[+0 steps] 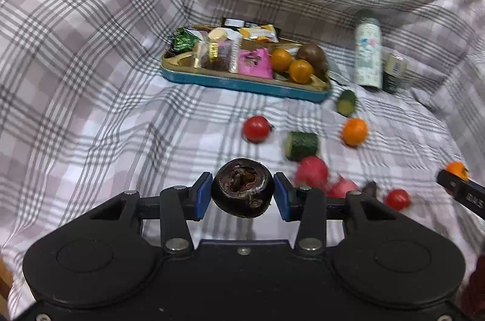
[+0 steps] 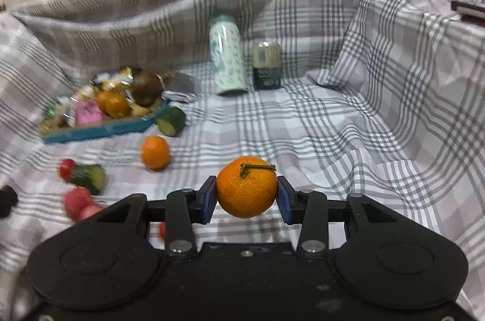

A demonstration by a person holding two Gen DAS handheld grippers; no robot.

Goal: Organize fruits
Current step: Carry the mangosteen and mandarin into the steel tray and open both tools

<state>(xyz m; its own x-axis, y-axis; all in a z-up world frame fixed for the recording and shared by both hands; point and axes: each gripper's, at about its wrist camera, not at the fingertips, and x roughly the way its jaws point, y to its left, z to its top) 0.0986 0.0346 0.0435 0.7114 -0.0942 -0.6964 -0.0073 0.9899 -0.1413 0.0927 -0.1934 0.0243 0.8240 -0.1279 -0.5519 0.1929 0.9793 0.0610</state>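
My left gripper (image 1: 242,195) is shut on a dark brown water chestnut (image 1: 242,187), held above the checked cloth. My right gripper (image 2: 246,195) is shut on a small orange with a stem (image 2: 246,189); it shows at the right edge of the left wrist view (image 1: 457,169). A blue-rimmed gold tray (image 1: 242,83) holds snack packets, two oranges (image 1: 291,65) and a brown kiwi (image 1: 312,54); it also shows in the right wrist view (image 2: 100,128). Loose on the cloth lie a red tomato (image 1: 257,128), cucumber pieces (image 1: 302,146), an orange (image 1: 354,131) and pink fruits (image 1: 312,172).
A pale patterned bottle (image 1: 368,54) and a small dark jar (image 1: 394,72) stand right of the tray. Another tomato (image 1: 397,199) lies at the right. The checked cloth (image 1: 91,48) rises in folds behind and on both sides.
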